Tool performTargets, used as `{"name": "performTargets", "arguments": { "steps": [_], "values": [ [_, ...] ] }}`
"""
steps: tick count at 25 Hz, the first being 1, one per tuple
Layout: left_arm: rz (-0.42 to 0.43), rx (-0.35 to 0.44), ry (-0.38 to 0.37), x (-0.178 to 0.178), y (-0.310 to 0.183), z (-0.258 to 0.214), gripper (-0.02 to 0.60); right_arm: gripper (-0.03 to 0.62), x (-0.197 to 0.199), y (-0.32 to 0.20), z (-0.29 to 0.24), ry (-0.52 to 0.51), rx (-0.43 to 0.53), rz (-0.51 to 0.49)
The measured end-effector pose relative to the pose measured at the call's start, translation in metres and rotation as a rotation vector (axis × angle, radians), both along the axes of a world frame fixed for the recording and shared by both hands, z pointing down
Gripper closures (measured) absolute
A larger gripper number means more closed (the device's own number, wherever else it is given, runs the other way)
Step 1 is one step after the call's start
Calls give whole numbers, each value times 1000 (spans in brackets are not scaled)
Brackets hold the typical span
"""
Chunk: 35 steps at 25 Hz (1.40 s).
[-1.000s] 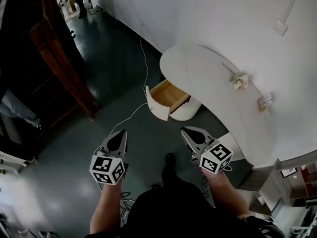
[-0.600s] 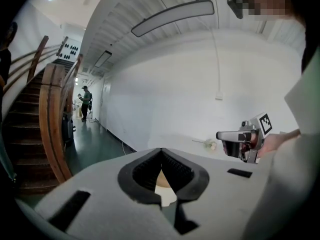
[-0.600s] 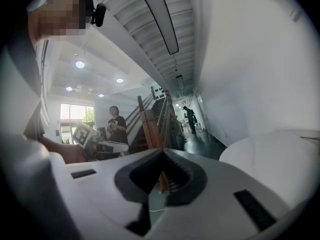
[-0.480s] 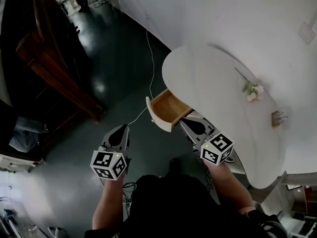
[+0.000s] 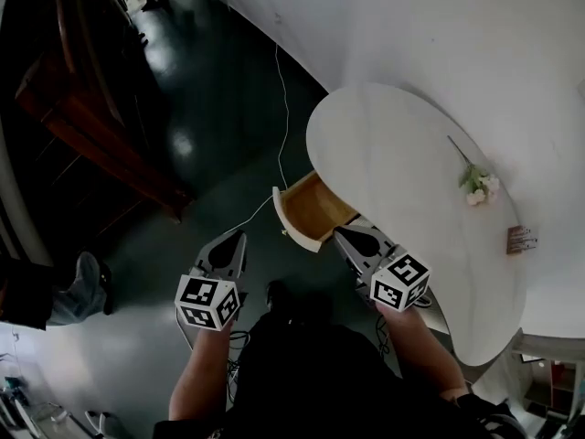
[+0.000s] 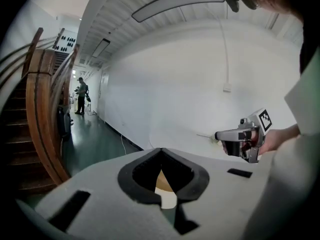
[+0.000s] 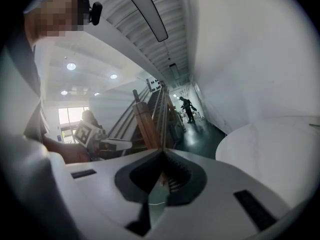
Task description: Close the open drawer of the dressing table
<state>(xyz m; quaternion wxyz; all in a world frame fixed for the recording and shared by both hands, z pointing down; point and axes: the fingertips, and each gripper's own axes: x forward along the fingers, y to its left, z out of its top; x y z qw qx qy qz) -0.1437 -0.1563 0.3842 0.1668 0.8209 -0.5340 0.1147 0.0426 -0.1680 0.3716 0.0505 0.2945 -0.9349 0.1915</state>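
The white dressing table (image 5: 402, 181) has an oval top and stands against the wall on the right. Its drawer (image 5: 313, 207) is pulled out toward me, showing a bare wooden inside and a curved white front (image 5: 285, 219). My right gripper (image 5: 340, 233) is shut, and its tip sits just at the drawer's near right corner; I cannot tell if it touches. My left gripper (image 5: 239, 236) is shut and hangs over the floor, left of the drawer front. In the left gripper view the shut left gripper (image 6: 161, 150) frames the drawer (image 6: 164, 183). The right gripper (image 7: 161, 151) holds nothing.
A dark wooden staircase (image 5: 82, 108) runs along the left. A white cable (image 5: 279, 108) trails over the dark floor to the table. A flower sprig (image 5: 475, 183) and a small card (image 5: 521, 240) lie on the tabletop. A person's leg (image 5: 64, 291) stands at the far left.
I have stepped closer to the table. Both grippers moved forward, and the right one went from well short of the drawer to its near corner. The drawer is open as before.
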Motion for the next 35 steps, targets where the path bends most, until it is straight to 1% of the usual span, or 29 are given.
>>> {"name": "performTargets", "arguments": {
  "steps": [3, 6, 9, 14, 17, 22, 24, 29, 33, 35],
  "values": [
    [10, -34, -1, -6, -14, 22, 572, 588, -9, -10, 18, 34, -29, -4],
    [39, -71, -2, -10, -27, 45, 572, 588, -18, -20, 38, 50, -65, 18],
    [72, -90, 7, -14, -38, 64, 572, 588, -32, -27, 55, 60, -90, 20],
    [105, -127, 19, -9, -59, 110, 572, 588, -45, -30, 95, 102, -136, -5],
    [122, -164, 22, -7, -63, 141, 572, 588, -47, -29, 119, 112, -162, 6],
    [140, -242, 34, -3, -61, 191, 572, 588, -43, -34, 158, 122, -231, 109],
    [150, -271, 36, -1, -58, 210, 572, 588, -41, -32, 170, 143, -249, 121],
    [156, -302, 6, 4, -56, 254, 572, 588, -28, -33, 193, 197, -242, 149],
    [193, -325, -9, 13, -51, 289, 564, 588, -13, -34, 214, 218, -229, 217],
    [208, -335, -2, 18, -52, 304, 550, 588, -11, -32, 226, 226, -233, 224]
  ]
}}
